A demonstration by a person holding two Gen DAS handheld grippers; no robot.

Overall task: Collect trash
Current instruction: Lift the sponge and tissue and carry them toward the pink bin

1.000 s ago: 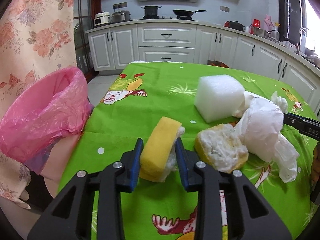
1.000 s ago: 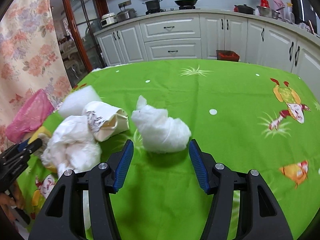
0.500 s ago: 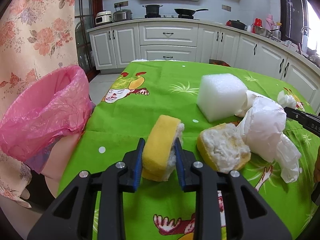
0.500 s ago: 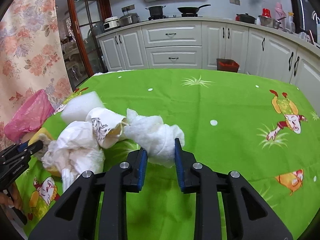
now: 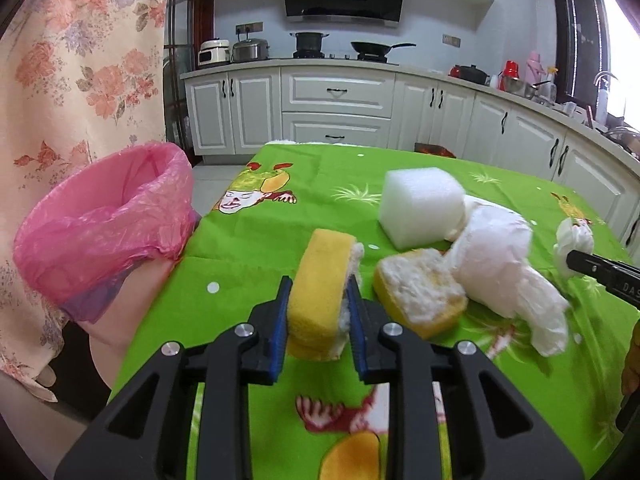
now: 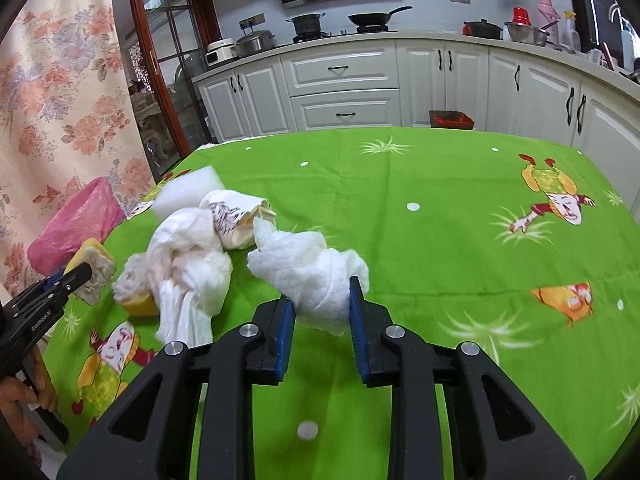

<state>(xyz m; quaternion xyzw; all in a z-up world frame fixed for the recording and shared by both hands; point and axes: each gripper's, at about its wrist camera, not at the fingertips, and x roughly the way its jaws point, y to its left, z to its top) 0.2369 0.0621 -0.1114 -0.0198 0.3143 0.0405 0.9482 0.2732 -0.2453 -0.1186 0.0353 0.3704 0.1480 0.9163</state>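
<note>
Our left hand-held gripper (image 5: pixel 318 312) pinches the yellow sponge (image 5: pixel 320 292) and our right hand-held gripper (image 6: pixel 322 312) clamps the white wad (image 6: pixel 312 272); both are soft, so we judge either could slip out short of the pink bag (image 5: pixel 108 224) off the counter's (image 6: pixel 460 184) left edge.

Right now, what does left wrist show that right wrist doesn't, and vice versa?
Only left wrist: the open mouth of the pink bin bag, and the left gripper shut on a yellow sponge piece, seen close up.

Only right wrist: the right gripper shut on a white paper wad, a crumpled printed paper cup, and the bare right half of the green tablecloth.

Both: the white foam block, the white plastic bag, and the second sponge piece.
</note>
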